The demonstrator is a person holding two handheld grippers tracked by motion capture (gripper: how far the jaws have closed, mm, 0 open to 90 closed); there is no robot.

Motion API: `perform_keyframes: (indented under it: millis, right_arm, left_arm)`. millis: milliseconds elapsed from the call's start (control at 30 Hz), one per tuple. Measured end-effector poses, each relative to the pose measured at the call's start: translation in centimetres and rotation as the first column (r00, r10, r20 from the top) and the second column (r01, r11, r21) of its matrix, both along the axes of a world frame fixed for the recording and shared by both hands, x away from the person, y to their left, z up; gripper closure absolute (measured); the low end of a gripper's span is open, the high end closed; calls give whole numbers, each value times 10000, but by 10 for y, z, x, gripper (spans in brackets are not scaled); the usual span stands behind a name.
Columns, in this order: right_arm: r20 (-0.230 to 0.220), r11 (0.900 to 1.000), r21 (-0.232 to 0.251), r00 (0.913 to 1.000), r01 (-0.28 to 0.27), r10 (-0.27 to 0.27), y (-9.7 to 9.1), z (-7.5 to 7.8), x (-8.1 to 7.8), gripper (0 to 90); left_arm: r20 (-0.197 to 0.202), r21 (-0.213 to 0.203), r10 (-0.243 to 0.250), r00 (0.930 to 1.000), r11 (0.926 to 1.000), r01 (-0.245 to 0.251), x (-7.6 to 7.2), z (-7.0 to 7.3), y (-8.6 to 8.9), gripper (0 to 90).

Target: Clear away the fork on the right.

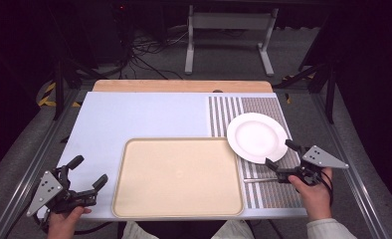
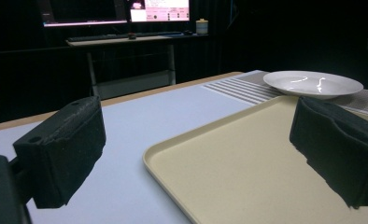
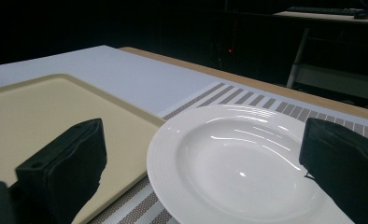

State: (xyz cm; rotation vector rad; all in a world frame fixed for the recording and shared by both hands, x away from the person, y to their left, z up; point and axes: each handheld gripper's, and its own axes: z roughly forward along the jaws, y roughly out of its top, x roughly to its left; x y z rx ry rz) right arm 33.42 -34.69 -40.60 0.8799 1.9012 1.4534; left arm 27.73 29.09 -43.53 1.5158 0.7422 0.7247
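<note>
A white deep plate (image 1: 257, 137) rests on a striped placemat (image 1: 273, 107) at the right, its left rim over the corner of a beige tray (image 1: 176, 177). My right gripper (image 1: 280, 154) is open at the plate's near edge. In the right gripper view the plate (image 3: 238, 163) lies between the two spread jaws of that gripper (image 3: 201, 172), beside the tray (image 3: 42, 116). My left gripper (image 1: 89, 170) is open and holds nothing, low at the table's front left corner, just left of the tray. Its own view looks across the tray (image 2: 247, 172) towards the plate (image 2: 313, 83).
A thin silvery utensil (image 1: 258, 179) lies on the placemat just in front of the plate, under my right gripper. The pale blue table top (image 1: 144, 114) stretches behind the tray to a wooden back edge (image 1: 181, 85). Metal rails run along both sides.
</note>
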Motion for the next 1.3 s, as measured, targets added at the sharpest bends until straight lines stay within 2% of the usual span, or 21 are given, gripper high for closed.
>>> perform_keyframes:
  millis: [167,267,367,400,500,533,700,733,833,867,900,933,967,1067,1100,1133,1167,1200,1233,1267,1300]
  right_arm:
    - [-288,9999,-151,9996,-51,47,0,4,10,16]
    - [-544,9990,-435,9985,-19,-4,1,10,15,15]
    - [-821,9928,-1125,9962,-400,308,2,20,18,40]
    - [-920,9883,-1445,9951,-493,361,2,24,18,42]
    - [-1451,9762,-1946,9871,-952,673,1,32,20,56]
    - [-1519,9706,-2209,9864,-959,629,0,35,21,54]
    - [-2119,9264,-3470,9744,-1463,744,-2,48,23,57]
    - [-2374,9103,-3757,9675,-1737,867,-2,51,24,58]
    - [-2749,8724,-4396,9567,-2137,958,0,56,26,82]
    - [-2916,8567,-4624,9517,-2285,964,1,57,27,83]
    - [-3082,8275,-5035,9464,-2483,964,3,59,28,93]
    - [-3219,8108,-5213,9412,-2662,1021,3,60,29,99]
    - [-3438,7930,-5330,9319,-2951,1157,5,61,29,99]
    - [-3558,7522,-5684,9239,-3333,1405,8,64,31,99]
    - [-3734,7342,-5790,9158,-3545,1477,9,65,32,102]
    - [-3810,7094,-6034,9132,-3642,1447,10,65,33,104]
    - [-3927,6927,-6154,9083,-3761,1442,10,65,35,108]
    - [-3996,6828,-6236,9059,-3806,1401,11,65,35,111]
    - [-4091,6593,-6415,9019,-3920,1382,10,65,37,111]
    - [-4143,6532,-6454,8999,-3960,1363,10,65,37,117]
    - [-4245,6364,-6554,8953,-4067,1350,10,66,39,126]
  left_arm:
    - [8,-10,2,10000,10000,-2,0,0,0,43]
    - [-11,-30,-34,10000,10000,34,0,0,0,43]
    - [4,-27,-42,10000,10000,42,0,0,0,43]
    - [21,-28,-47,10000,10000,47,0,0,0,43]
    - [9,-32,-26,10000,10000,26,0,0,0,43]
    - [-1,-27,-33,10000,10000,33,0,0,0,43]
    - [-17,58,-52,10000,10000,52,0,-1,-1,43]
    - [-17,47,-42,10000,10000,42,0,-1,-1,43]
    - [-31,53,-48,10000,10000,48,0,-1,-1,43]
    - [-23,59,-38,10000,10000,38,0,-1,-1,43]
    - [-23,55,-39,10000,10000,40,0,-1,-1,43]
    - [-13,53,-33,10000,10000,33,0,0,-1,43]
    - [-18,60,-49,10000,10000,49,0,0,-1,43]
    - [14,30,-37,10000,10000,37,0,0,-1,43]
    - [-2,29,-41,10000,10000,41,0,0,-1,43]
    - [-7,24,-37,10000,10000,37,0,0,0,43]
    - [-18,32,-43,10000,10000,43,0,0,0,43]
    - [-5,15,-24,10000,10000,24,0,0,0,43]
    - [-5,15,-24,10000,10000,24,0,0,0,43]
    - [-5,-8,-24,10000,10000,24,-1,0,0,43]
    - [-5,-8,-24,10000,10000,24,-1,0,0,43]
